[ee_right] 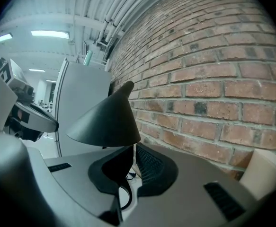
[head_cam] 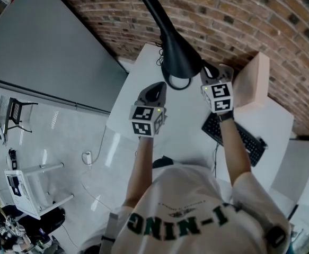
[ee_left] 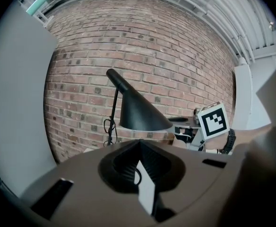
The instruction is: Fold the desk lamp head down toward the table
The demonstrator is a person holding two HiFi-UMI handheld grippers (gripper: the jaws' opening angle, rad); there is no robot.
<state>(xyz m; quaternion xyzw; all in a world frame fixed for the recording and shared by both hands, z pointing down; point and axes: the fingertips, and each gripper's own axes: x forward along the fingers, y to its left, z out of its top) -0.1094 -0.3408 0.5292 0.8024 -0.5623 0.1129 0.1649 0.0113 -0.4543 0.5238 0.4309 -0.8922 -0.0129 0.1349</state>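
A black desk lamp stands on the white table (head_cam: pixel 186 134) by the brick wall, its cone head (head_cam: pixel 176 54) opening downward with a level rim. In the left gripper view the lamp head (ee_left: pixel 140 112) sits on a thin stem (ee_left: pixel 114 110). My right gripper (head_cam: pixel 206 70) is at the right side of the rim. In the right gripper view its jaws (ee_right: pixel 129 149) are closed to a thin slit right at the lamp head's (ee_right: pixel 107 122) lower edge, apparently pinching it. My left gripper (head_cam: pixel 157 86) hangs shut in front of the lamp, holding nothing and apart from it (ee_left: pixel 140 142).
A black keyboard (head_cam: pixel 239 139) lies on the table's right part. A tan box (head_cam: pixel 252 81) stands against the wall behind my right gripper. The lamp's black cord (ee_left: pixel 109 126) loops by the stem. A grey partition (head_cam: pixel 48 52) and a white chair (head_cam: pixel 32 189) are at the left.
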